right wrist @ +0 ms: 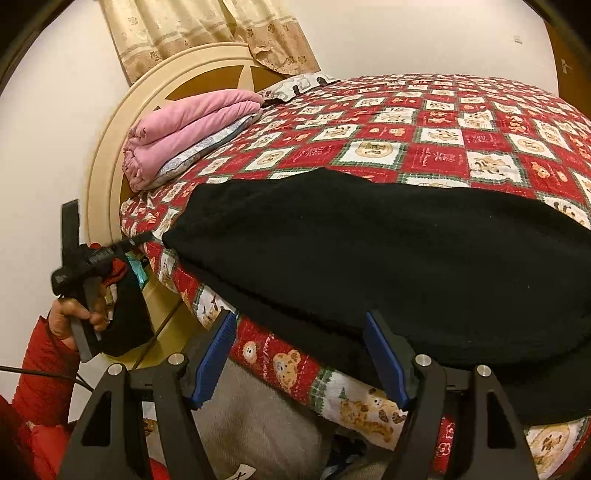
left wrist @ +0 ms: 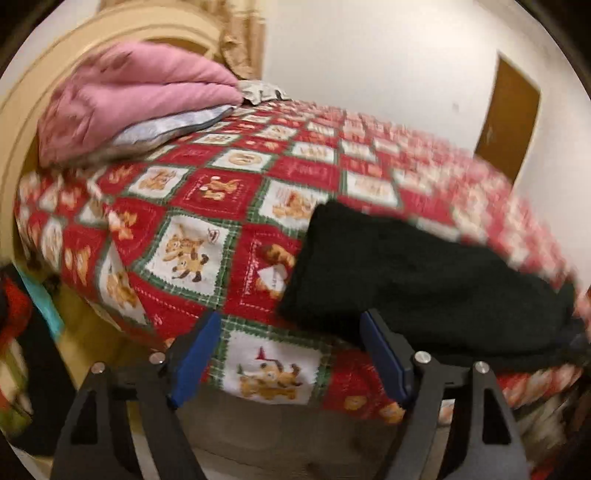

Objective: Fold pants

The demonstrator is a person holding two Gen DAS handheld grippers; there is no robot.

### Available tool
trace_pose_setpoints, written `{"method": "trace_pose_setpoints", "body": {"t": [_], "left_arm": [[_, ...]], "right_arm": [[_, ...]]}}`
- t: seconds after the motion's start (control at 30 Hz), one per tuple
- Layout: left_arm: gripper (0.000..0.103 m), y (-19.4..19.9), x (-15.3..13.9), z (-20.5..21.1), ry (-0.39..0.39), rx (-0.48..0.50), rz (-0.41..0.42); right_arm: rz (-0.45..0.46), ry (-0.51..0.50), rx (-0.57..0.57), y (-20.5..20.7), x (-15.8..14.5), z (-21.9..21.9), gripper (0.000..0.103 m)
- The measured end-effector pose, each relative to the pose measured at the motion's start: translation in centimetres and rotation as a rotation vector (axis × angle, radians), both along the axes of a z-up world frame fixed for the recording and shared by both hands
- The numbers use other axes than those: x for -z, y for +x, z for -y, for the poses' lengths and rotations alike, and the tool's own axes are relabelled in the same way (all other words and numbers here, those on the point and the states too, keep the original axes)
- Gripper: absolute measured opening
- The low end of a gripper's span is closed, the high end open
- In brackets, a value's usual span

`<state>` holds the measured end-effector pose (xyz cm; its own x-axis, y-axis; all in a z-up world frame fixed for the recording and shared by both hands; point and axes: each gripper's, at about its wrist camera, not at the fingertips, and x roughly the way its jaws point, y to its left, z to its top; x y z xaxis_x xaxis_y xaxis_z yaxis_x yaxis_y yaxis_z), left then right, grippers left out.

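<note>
Basically both grippers, left (left wrist: 290, 354) and right (right wrist: 300, 356), are gaping empty; pants (right wrist: 388, 258) are overhanging the bed (right wrist: 443, 147) edge, risking sliding off if tugged carelessly.

A bed (right wrist: 436, 122) under a red checked bear-print quilt fills the room, a round cream headboard (right wrist: 110, 155) against the pale wall (right wrist: 406, 33), beige patterned curtains (right wrist: 192, 26) above, and folded pink bedding (right wrist: 184, 125) beside a pillow (right wrist: 295, 83).
</note>
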<state>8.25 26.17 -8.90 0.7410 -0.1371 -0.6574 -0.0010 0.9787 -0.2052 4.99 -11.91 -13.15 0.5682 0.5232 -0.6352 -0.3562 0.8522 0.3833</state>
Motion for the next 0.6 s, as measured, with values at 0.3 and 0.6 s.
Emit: {"method": "trace_pose_setpoints", "body": {"t": [0.3,0.6], "left_arm": [[0.032,1.9,2.5,4.0,-0.276,0.019,-0.08],[0.032,1.4,3.6,1.9,-0.556,-0.017,-0.041]], "right_arm": [[0.04,-0.001,0.059,-0.4,-0.8,1.3,0.072],[-0.004,0.029,0.053,0.4,0.3,1.3,0.072]]}}
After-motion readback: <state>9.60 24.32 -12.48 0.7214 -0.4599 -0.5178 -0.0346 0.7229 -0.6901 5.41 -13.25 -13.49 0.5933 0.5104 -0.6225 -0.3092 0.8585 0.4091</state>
